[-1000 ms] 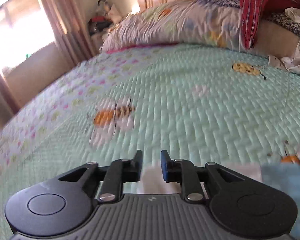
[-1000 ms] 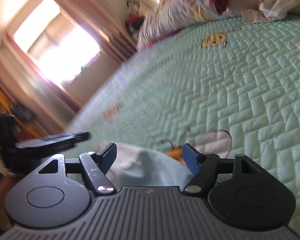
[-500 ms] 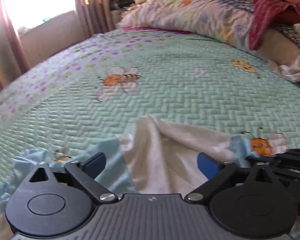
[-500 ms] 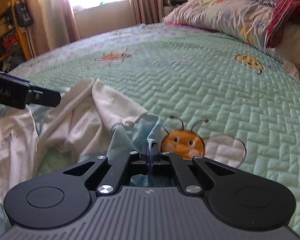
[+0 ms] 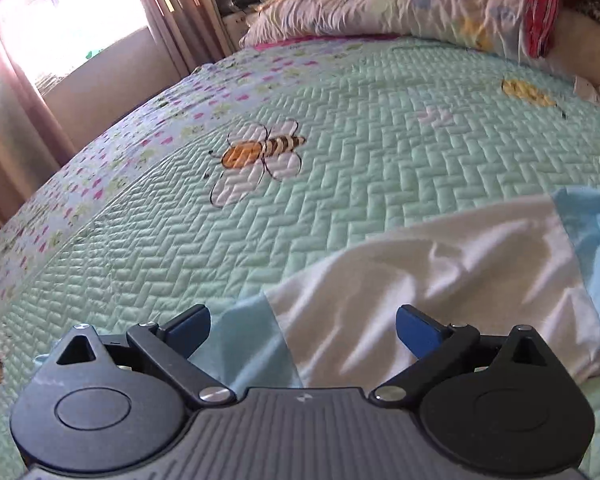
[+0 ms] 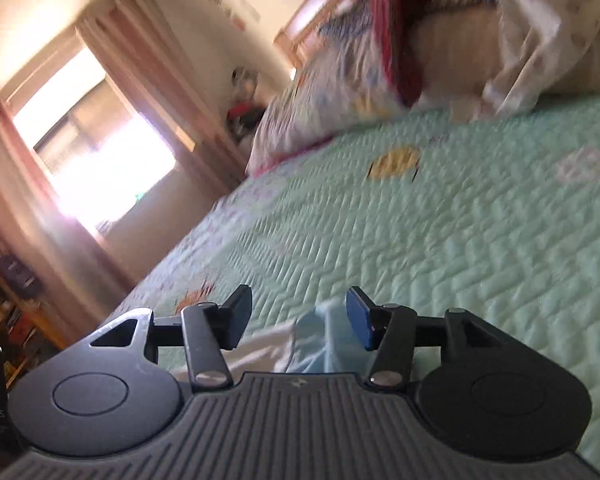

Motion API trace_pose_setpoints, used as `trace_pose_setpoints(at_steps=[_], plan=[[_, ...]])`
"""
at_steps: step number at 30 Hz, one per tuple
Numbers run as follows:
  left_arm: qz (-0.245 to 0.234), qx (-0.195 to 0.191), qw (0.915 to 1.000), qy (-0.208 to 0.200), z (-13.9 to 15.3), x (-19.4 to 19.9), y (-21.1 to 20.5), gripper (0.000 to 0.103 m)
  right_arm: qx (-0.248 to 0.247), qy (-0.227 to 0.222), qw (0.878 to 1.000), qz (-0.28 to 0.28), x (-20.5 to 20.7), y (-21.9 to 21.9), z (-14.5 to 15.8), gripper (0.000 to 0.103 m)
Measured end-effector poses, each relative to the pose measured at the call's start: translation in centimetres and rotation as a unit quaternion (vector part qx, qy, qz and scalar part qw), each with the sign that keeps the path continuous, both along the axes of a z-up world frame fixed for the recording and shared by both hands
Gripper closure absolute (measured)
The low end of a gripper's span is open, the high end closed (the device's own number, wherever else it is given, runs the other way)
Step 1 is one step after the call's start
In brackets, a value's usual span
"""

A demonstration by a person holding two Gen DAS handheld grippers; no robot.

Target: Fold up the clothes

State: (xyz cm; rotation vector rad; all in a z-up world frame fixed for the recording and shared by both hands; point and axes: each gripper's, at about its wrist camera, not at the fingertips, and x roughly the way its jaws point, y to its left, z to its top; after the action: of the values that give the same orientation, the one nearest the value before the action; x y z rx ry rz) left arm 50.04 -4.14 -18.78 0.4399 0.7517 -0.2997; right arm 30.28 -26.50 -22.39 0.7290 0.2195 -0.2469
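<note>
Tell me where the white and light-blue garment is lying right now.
In the left wrist view, the white and light-blue garment lies crumpled on the green quilt at lower right, just ahead of the open left gripper, below the embroidered bee.

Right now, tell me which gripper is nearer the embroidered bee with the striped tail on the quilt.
Left. The left gripper hangs open over the white-and-blue garment, the bee just beyond it. The right gripper, jaws opening around the garment's blue edge, barely catches the bee at its left finger.

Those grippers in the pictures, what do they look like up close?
Both look alike. The left gripper and the right gripper each have a grey ribbed body, two round black discs, black linkage arms with silver screws, and blue finger pads. No cables or sleeves show.
</note>
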Motion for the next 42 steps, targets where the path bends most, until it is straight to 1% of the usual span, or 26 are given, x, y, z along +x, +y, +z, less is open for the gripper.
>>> trace_pose_setpoints(at_steps=[3,5,7,8,9,10,11,12,13,14,15,18,19,23,25,27,28,29,30,32,34,35,38,40,41,42], plan=[[-0.015,0.005,0.9999,-0.006,-0.3,0.9,-0.5,0.007,0.012,-0.014,1.0,-0.005,-0.4,-0.1,0.0,0.048],[-0.041,0.02,0.9989,-0.011,-0.6,1.3,-1.3,0.008,0.018,0.001,1.0,0.0,-0.1,-0.1,-0.4,0.048],[-0.077,0.037,0.9963,-0.008,-1.2,1.7,-2.0,0.015,0.028,0.012,0.999,0.01,0.2,-0.3,-0.8,0.048],[-0.098,0.053,0.9938,0.0,-1.7,2.1,-2.4,0.019,0.035,0.014,0.999,0.017,0.3,-0.3,-0.9,0.048],[-0.119,0.065,0.9907,0.011,-2.3,2.5,-2.7,0.026,0.04,0.017,0.999,0.023,0.4,-0.4,-1.1,0.048],[-0.136,0.068,0.9881,0.028,-2.7,3.0,-2.8,0.029,0.037,0.018,0.999,0.024,0.5,-0.4,-1.1,0.048],[-0.141,0.056,0.9878,0.037,-2.8,3.4,-2.6,0.031,0.033,0.018,0.999,0.023,0.5,-0.2,-1.0,0.047],[-0.141,0.035,0.9879,0.053,-2.7,3.9,-2.3,0.042,0.031,0.017,0.999,0.023,0.5,-0.1,-1.0,0.047],[-0.142,0.008,0.987,0.075,-2.4,4.4,-2.0,0.064,0.031,0.016,0.999,0.022,0.4,0.0,-1.0,0.047],[-0.144,-0.011,0.9854,0.09,-2.3,4.6,-1.8,0.079,0.031,0.014,0.999,0.02,0.4,0.1,-1.0,0.047],[-0.15,-0.009,0.9847,0.087,-2.3,4.2,-2.1,0.103,0.031,0.014,0.999,0.018,0.4,0.1,-1.1,0.047],[-0.172,0.021,0.9828,0.064,-2.5,2.6,-3.4,0.103,0.031,0.011,0.999,0.013,0.2,0.2,-1.1,0.047],[-0.17,0.02,0.984,0.049,-2.2,2.2,-3.5,0.103,0.028,0.011,0.999,0.012,0.1,0.3,-1.1,0.047],[-0.129,0.007,0.9909,-0.039,0.0,2.4,-3.8,0.103,0.019,0.013,1.0,0.02,0.4,0.4,-1.0,0.047],[-0.107,-0.008,0.9929,-0.051,0.8,3.5,-3.9,0.103,0.015,0.017,0.999,0.025,0.5,0.6,-0.9,0.047],[-0.094,-0.008,0.993,-0.071,1.1,3.5,-4.3,0.103,0.01,0.027,0.999,0.032,0.7,0.7,-0.9,0.046],[-0.09,-0.017,0.9925,-0.081,1.3,3.2,-4.2,0.093,0.007,0.035,0.999,0.031,0.8,0.6,-0.9,0.044],[-0.084,-0.031,0.9928,-0.08,1.5,3.1,-4.0,0.086,0.005,0.044,0.999,0.03,0.9,0.6,-0.9,0.042],[-0.076,-0.045,0.9936,-0.07,1.8,2.9,-3.6,0.075,0.004,0.051,0.998,0.028,0.9,0.5,-0.9,0.041],[-0.061,-0.071,0.9942,-0.053,2.1,2.3,-2.8,0.073,-0.005,0.075,0.996,0.045,1.2,0.3,-0.5,0.038],[-0.05,-0.11,0.9921,-0.033,2.5,0.4,-1.2,0.066,-0.03,0.102,0.992,0.06,1.4,0.4,0.1,0.038],[-0.046,-0.132,0.9899,-0.024,2.6,-1.0,-0.1,0.063,-0.048,0.117,0.99,0.068,1.5,0.4,0.4,0.038],[-0.044,-0.168,0.9848,0.0,2.2,-6.7,2.2,0.052,-0.111,0.172,0.976,0.078,1.9,1.2,0.9,0.035],[-0.027,-0.169,0.985,0.018,1.3,-10.3,3.7,0.04,-0.113,0.198,0.969,0.097,2.6,1.4,0.1,0.034],[-0.008,-0.166,0.9857,0.028,0.8,-12.0,4.5,0.04,-0.102,0.205,0.967,0.11,3.0,1.5,-0.5,0.031],[0.012,-0.171,0.9844,0.039,0.3,-13.7,5.5,0.04,-0.113,0.204,0.966,0.116,3.2,2.1,-0.7,0.028]])
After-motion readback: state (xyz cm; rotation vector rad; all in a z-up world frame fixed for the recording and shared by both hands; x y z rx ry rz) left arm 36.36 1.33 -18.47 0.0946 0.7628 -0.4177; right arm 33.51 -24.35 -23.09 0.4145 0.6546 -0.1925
